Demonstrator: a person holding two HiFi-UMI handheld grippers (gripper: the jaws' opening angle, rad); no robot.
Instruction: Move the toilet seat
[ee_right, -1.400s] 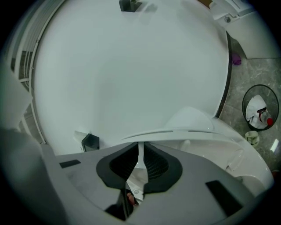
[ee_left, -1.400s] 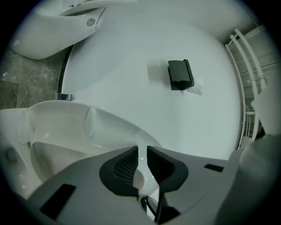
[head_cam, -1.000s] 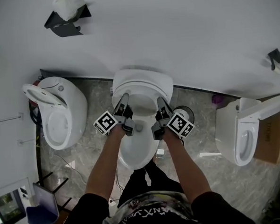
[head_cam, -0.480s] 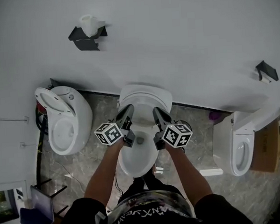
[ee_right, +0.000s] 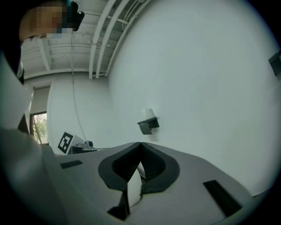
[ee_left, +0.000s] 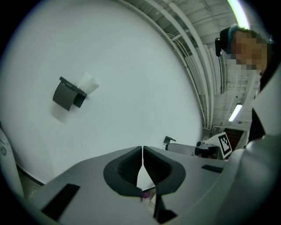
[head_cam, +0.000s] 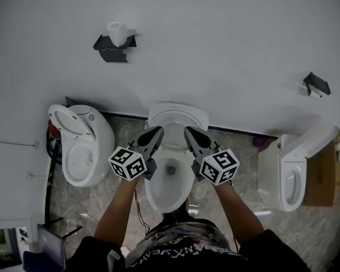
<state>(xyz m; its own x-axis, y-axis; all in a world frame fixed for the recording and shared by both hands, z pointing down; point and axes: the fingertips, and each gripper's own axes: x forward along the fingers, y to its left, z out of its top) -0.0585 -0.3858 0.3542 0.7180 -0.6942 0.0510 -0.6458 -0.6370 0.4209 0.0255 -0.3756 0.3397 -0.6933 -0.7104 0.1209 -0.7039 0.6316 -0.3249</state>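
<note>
Left claw [head_cam: 157, 131], right claw [head_cam: 188, 130] risen; glossy oval toilet seat [head_cam: 177, 111].

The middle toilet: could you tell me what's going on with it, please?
A person stands over the middle toilet with a gripper in each hand. The left gripper and right gripper are each shut on a side edge of the white toilet seat, holding it tilted up toward the wall.

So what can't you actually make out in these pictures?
Head view: whether the left gripper or right gripper touches the toilet seat; their own bodies cover the contact.
Both gripper views: what the white sliver behind the shut jaws is.
Head view: print on the cardboard box, too small.
</note>
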